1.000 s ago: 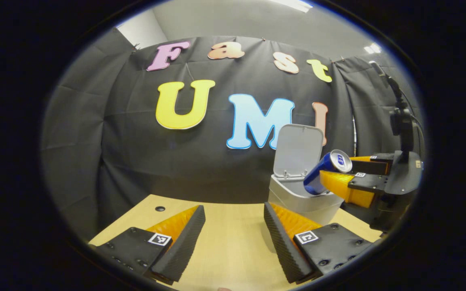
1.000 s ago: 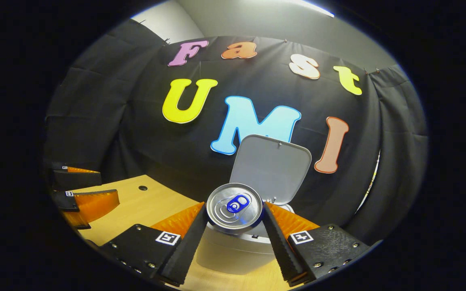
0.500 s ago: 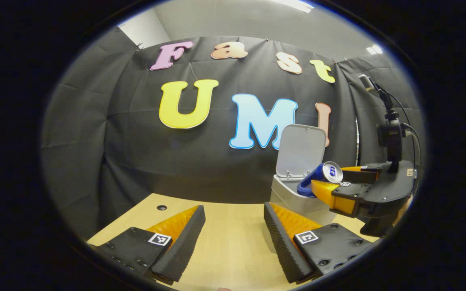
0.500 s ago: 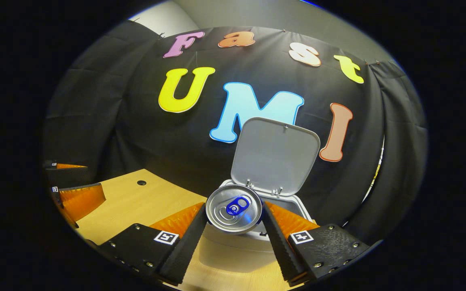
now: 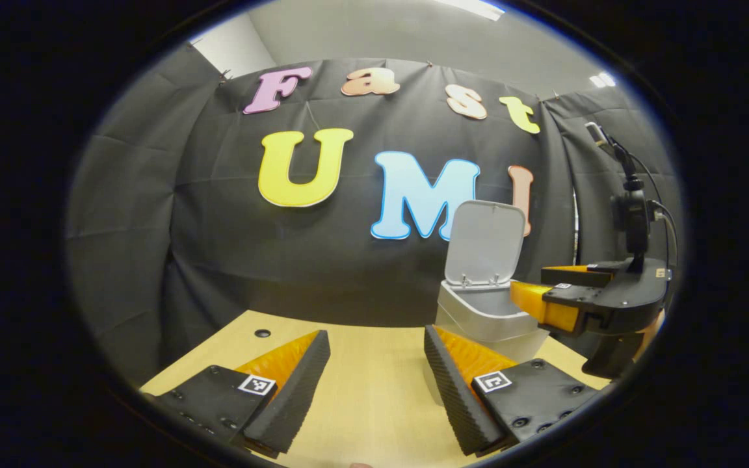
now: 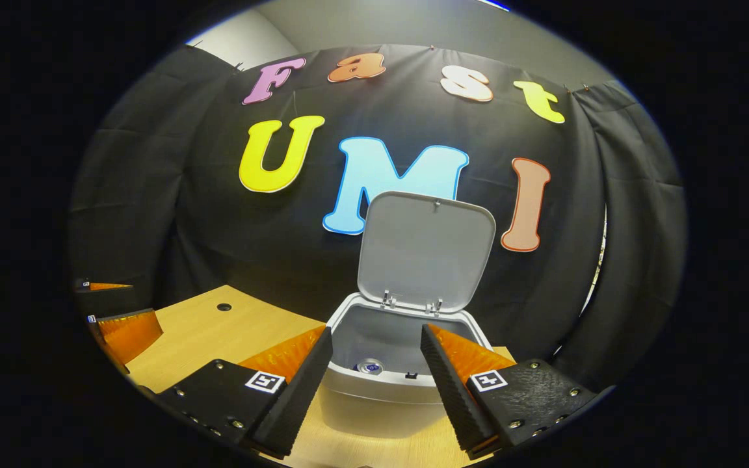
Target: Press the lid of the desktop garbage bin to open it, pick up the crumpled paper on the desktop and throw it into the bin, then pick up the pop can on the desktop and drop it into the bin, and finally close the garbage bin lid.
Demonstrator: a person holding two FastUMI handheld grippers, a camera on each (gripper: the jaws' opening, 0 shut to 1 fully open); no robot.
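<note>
The white desktop bin (image 5: pixel 478 322) stands on the wooden table with its lid (image 5: pixel 484 244) swung upright. In the right gripper view I look down into the bin (image 6: pixel 374 387), and the pop can (image 6: pixel 369 368) lies at its bottom, silver top showing under the raised lid (image 6: pixel 426 250). My right gripper (image 6: pixel 374 330) is open just above the bin's near rim, with nothing between its fingers. It shows as the right gripper (image 5: pixel 530 284) at the bin's right side in the left gripper view. My left gripper (image 5: pixel 374 335) is open and empty over the table, left of the bin.
The light wooden table (image 5: pixel 361 390) has a small round cable hole (image 5: pixel 262 333) near its back left edge. The black cloth wall stands close behind the bin. My left gripper (image 6: pixel 134 300) sits at the far left edge of the right gripper view.
My right gripper moved over the bin with the can, then opened. The can dropped from between its fingers into the bin. The left gripper has barely moved.
</note>
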